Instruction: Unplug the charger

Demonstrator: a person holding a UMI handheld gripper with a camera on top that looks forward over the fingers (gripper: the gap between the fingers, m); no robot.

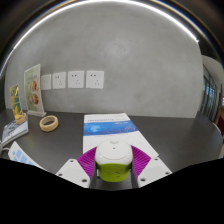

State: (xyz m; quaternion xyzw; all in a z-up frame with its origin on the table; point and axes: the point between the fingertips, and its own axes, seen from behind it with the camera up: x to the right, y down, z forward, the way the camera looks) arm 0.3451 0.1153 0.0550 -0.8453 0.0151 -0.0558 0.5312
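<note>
My gripper (pixel 112 163) holds a small charger (pixel 112 158) with a white rounded top and a yellow-green lower body; both purple pads (pixel 88 158) press on its sides. It hangs above the dark table (pixel 170 135), away from the wall. Three white wall sockets (pixel 76 79) sit in a row on the grey wall beyond, left of the fingers. No cable shows in the sockets.
A blue-and-white leaflet (pixel 108 123) lies on the table just ahead of the fingers. A roll of tape (pixel 48 122) sits to the left, near an upright card (pixel 34 89) and some papers (pixel 14 131) at the far left.
</note>
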